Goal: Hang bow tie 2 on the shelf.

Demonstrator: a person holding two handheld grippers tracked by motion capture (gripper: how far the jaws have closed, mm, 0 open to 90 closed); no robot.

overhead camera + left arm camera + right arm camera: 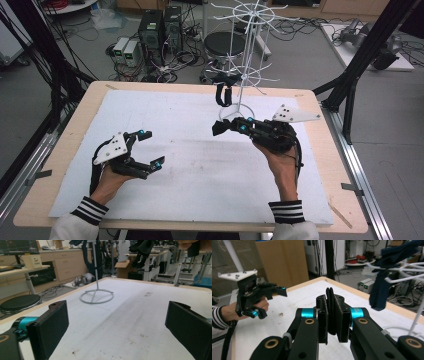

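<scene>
A white wire rack point(243, 75) stands on its ring base point(96, 296) at the far middle of the white mat point(200, 170). From one of its lower arms hangs a dark sock point(223, 93), which looks navy in the right gripper view point(379, 291). My right gripper point(239, 125) hovers just in front of the rack base, pointing left, and is shut on a thin piece of dark cloth point(330, 311) that bunches out past its tips point(220, 127). My left gripper point(152, 148) is low over the mat's left side, its black pads point(51, 330) wide apart and nothing between them.
The mat lies on a wooden table point(320, 150). Beyond the far edge are a black stool point(223, 44), computer boxes point(152, 30) and loose cables on the floor. Black frame posts point(357, 70) rise at the table's right.
</scene>
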